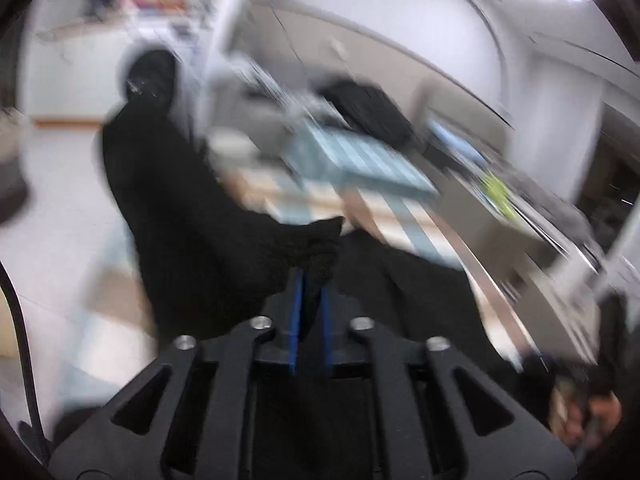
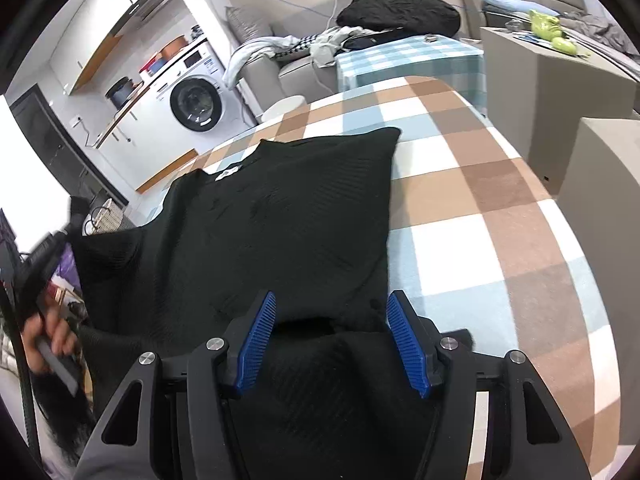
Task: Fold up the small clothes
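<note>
A black knit garment [image 2: 288,224] lies spread on the checked table cover [image 2: 500,208], a white label near its collar. My right gripper [image 2: 332,316] is open, its blue pads [image 2: 404,332] on either side of the garment's near edge, just above the cloth. In the blurred left wrist view my left gripper [image 1: 312,280] is shut on a bunched edge of the black garment [image 1: 188,208] and holds it lifted off the table. The left gripper also shows at the left edge of the right wrist view [image 2: 44,256], in a hand.
Behind the table stand a smaller blue-checked table [image 2: 412,60], a sofa with piled clothes and a black bundle [image 2: 400,8]. A washing machine [image 2: 196,96] is at the far left. Beige cabinets [image 2: 560,92] stand to the right.
</note>
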The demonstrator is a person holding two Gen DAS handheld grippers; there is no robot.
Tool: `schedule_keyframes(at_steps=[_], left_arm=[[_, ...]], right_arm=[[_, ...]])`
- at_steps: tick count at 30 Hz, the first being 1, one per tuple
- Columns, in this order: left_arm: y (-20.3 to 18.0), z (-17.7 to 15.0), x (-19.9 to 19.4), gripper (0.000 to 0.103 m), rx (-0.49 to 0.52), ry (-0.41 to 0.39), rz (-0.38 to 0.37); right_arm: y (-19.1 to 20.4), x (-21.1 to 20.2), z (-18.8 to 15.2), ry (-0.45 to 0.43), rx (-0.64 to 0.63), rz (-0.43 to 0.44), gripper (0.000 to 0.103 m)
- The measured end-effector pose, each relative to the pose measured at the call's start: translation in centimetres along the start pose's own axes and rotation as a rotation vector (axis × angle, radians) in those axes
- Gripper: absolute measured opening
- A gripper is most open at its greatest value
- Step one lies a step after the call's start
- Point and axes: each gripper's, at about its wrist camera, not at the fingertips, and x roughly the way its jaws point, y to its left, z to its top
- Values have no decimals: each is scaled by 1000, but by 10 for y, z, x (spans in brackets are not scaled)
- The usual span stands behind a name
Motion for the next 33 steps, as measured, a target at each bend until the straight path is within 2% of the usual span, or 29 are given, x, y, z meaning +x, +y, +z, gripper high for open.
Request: schedule_keyframes(at_steps=[1,2,3,5,9,12,15,17,19,20,21,22,24,27,33], left_arm=[[-1,-9,9,40,-8,60,-33],[0,-17,14,51,-12,104,-32],[3,-25,15,57,-18,105,0],[12,-33,13,57,-33,103,72],[34,-33,13,58,-84,115,152],[46,-37,23,58,-42,164,299],[78,-52,-3,58,-41,199,390],[90,-56,-20,58,-85,192,370],[94,-60,-45,60,-118,144,323],[94,-61,-58,63,-124,119,312],[95,-63,-72,75,-126,96,311],[96,-65,-85,82,-124,71,318],[98,-73,-108,82,-107,36,335],[103,-93,-132,82,-96,62,381],[118,-133,-146,82,-113,143,453]], right_arm=[[-2,0,0,0,4,-4,60],[-3,0,0,2,6,-8,60],[-4,0,0,4,8,-12,60],[-5,3,0,11,11,-16,60],[-2,8,0,19,-5,-16,62],[1,12,0,22,-9,-5,63],[0,18,-1,45,-29,-25,64],[-3,17,-3,52,-35,-42,64],[-7,7,-4,43,-36,-33,64],[-9,2,-5,36,-38,-30,64],[-12,-5,-6,29,-42,-25,65],[-15,-12,-8,22,-51,-21,67],[-20,-25,-14,9,-74,-13,71],[-30,-36,-29,19,-106,-4,74],[-46,-41,-67,85,-127,7,74]])
